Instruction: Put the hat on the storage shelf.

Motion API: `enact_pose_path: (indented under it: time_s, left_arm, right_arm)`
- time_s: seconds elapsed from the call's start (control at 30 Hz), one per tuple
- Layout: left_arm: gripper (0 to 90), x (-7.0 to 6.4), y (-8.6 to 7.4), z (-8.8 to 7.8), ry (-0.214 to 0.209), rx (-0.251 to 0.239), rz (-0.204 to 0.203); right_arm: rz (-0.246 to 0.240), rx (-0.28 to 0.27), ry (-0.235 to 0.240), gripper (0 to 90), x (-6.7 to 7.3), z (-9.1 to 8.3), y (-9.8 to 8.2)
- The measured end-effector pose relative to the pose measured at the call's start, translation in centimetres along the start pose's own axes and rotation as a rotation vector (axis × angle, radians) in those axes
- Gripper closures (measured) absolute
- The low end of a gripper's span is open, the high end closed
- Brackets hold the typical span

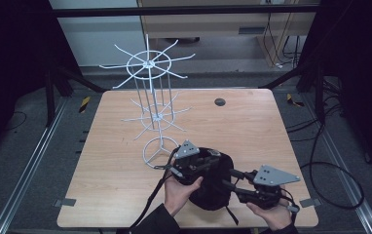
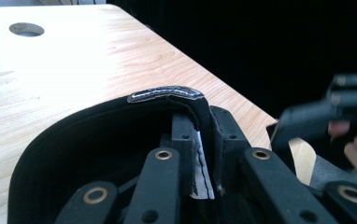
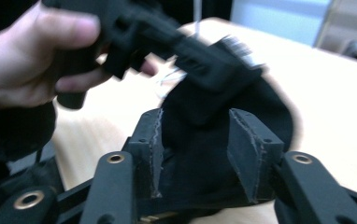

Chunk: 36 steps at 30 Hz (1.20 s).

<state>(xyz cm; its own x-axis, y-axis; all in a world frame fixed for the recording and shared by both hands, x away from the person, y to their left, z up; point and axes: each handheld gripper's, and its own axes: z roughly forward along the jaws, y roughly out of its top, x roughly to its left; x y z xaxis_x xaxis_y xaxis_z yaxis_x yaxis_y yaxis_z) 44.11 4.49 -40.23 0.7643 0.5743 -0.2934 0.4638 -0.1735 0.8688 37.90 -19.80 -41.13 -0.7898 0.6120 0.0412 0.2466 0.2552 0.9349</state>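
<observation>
A black cap (image 1: pixel 212 187) lay on the near part of the wooden table (image 1: pixel 125 185), just in front of the round base of a white wire rack (image 1: pixel 152 117), which served as the landmark there. The cap sat to the near right of that rack base, close to the table's front edge, with a person's two hands working at it. The left tongs (image 1: pixel 194 163), on the side of the cap nearest the rack, were clenched on the cap: in the left gripper view their black pads (image 2: pixel 230 128) were pressed together over a fold of the cap's band (image 2: pixel 203 121), with a white inner label (image 2: pixel 200 172) caught between them and a silvery tab (image 2: pixel 165 92) standing at the top of the fold. The hollow of the cap opened toward that camera and showed dark lining, with no contents to make out. The right tongs (image 1: pixel 232 181), on the side of the cap farther from the rack, stood parted; in the right gripper view black cloth of the cap (image 3: pixel 200 116) lay between the two pads (image 3: pixel 151 140), which did not press on it. A round hole (image 1: pixel 219 102) sat in the table beyond and to the right of the rack. The rack's hooks hung bare.
</observation>
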Motion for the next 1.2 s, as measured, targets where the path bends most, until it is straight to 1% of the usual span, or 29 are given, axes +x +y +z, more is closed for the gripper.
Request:
enact_pose_path:
  time_s: [0.1, 0.13, 0.17, 0.27, 0.3, 0.33, 0.37, 0.47, 0.5, 0.6, 0.63, 0.7, 0.8, 0.9, 0.93, 0.97, 1.03, 1.07, 1.1, 1.2]
  left_arm:
    - [81.0, -0.2, 0.3, -0.5, -0.004, -0.011, 0.012]
    - [81.1, -0.2, 0.3, -0.5, -0.004, -0.011, 0.012]
    - [81.1, -0.4, 0.5, -0.8, -0.011, -0.022, 0.018]
    - [81.2, -0.6, 0.8, -1.0, -0.013, -0.031, 0.028]
    - [81.3, -0.8, 1.1, -1.2, -0.011, -0.042, 0.04]
    - [81.3, -0.8, 1.1, -1.2, -0.011, -0.042, 0.04]
    - [81.3, -1.1, 1.4, -1.3, -0.015, -0.049, 0.051]
    - [81.4, -1.3, 1.6, -1.4, -0.02, -0.056, 0.059]
    - [81.4, -1.5, 1.8, -1.4, -0.022, -0.063, 0.066]
    - [81.4, -1.9, 2.1, -1.5, -0.025, -0.077, 0.081]
    - [81.5, -2.0, 2.2, -1.5, -0.027, -0.078, 0.085]
    - [81.5, -2.1, 2.4, -1.6, -0.034, -0.086, 0.089]
    - [81.6, -2.3, 2.6, -1.6, -0.047, -0.09, 0.106]
    - [81.6, -2.6, 2.8, -1.6, -0.058, -0.093, 0.114]
    - [81.6, -2.6, 2.9, -1.6, -0.063, -0.095, 0.116]
    - [81.6, -2.7, 3.0, -1.6, -0.065, -0.095, 0.118]
    - [81.7, -2.8, 3.1, -1.6, -0.063, -0.098, 0.126]
    - [81.7, -2.8, 3.1, -1.6, -0.06, -0.095, 0.13]
    - [81.6, -2.8, 3.1, -1.6, -0.056, -0.096, 0.132]
    - [81.6, -2.6, 3.1, -1.7, -0.057, -0.097, 0.129]
  right_arm:
    - [0.027, -0.045, -0.053, 49.8, -0.9, -1.2, 0.3]
    - [0.027, -0.045, -0.053, 49.8, -0.9, -1.2, 0.3]
    - [0.052, -0.056, -0.097, 48.3, -1.6, -2.0, 0.3]
    - [0.084, -0.067, -0.136, 46.7, -2.3, -2.4, 0.0]
    - [0.099, -0.068, -0.142, 45.6, -2.5, -2.4, -0.2]
    - [0.099, -0.068, -0.142, 45.6, -2.5, -2.4, -0.2]
    - [0.114, -0.068, -0.144, 44.0, -2.8, -2.3, -0.4]
    - [0.125, -0.065, -0.138, 41.9, -2.9, -1.9, -0.6]
    - [0.128, -0.062, -0.133, 41.2, -2.9, -1.8, -0.7]
    - [0.151, -0.062, -0.096, 38.0, -2.9, -1.0, -0.8]
    - [0.148, -0.061, -0.092, 37.2, -2.9, -0.8, -0.9]
    - [0.166, -0.06, -0.077, 35.0, -3.0, -0.5, -0.9]
    - [0.167, -0.062, -0.07, 32.0, -3.2, 0.0, -1.0]
    - [0.181, -0.061, -0.051, 32.1, -3.4, 0.7, -1.0]
    - [0.179, -0.058, -0.046, 33.0, -3.5, 1.0, -1.0]
    - [0.179, -0.055, -0.038, 36.2, -3.5, 1.3, -0.9]
    - [0.178, -0.058, -0.018, 43.8, -3.6, 1.7, -0.7]
    - [0.176, -0.054, -0.02, 48.6, -3.6, 1.9, -0.7]
    - [0.172, -0.046, -0.008, 53.9, -3.6, 1.9, -0.6]
    - [0.164, -0.039, 0.012, 66.1, -3.4, 1.9, -0.5]
